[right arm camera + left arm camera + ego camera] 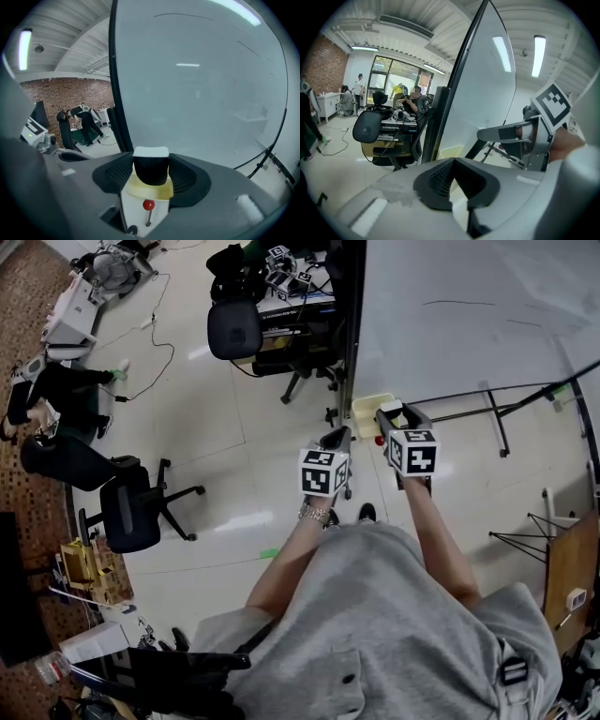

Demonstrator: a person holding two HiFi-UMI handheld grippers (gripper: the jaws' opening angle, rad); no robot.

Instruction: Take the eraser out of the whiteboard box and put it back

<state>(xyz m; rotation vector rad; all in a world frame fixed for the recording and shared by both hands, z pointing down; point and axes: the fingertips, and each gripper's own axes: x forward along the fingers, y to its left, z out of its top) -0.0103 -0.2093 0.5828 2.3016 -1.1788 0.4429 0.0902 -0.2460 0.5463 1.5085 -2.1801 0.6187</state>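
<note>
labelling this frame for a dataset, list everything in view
whiteboard: one, white, upright ahead
box: one, pale yellow, at the whiteboard's lower edge
eraser: one, black with white top, above the box
red-tipped pin: one, red, just below the box
office chairs: at least two, black, on the floor at left
left tool: one, grey, shut, empty
right tool: one, grey, shut on the eraser

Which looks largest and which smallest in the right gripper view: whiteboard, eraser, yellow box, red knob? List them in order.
1. whiteboard: fills most of the view.
2. eraser and yellow box: not ranked, since the eraser is nearer the camera and hides part of the box.
3. red knob: clearly smallest.
</note>
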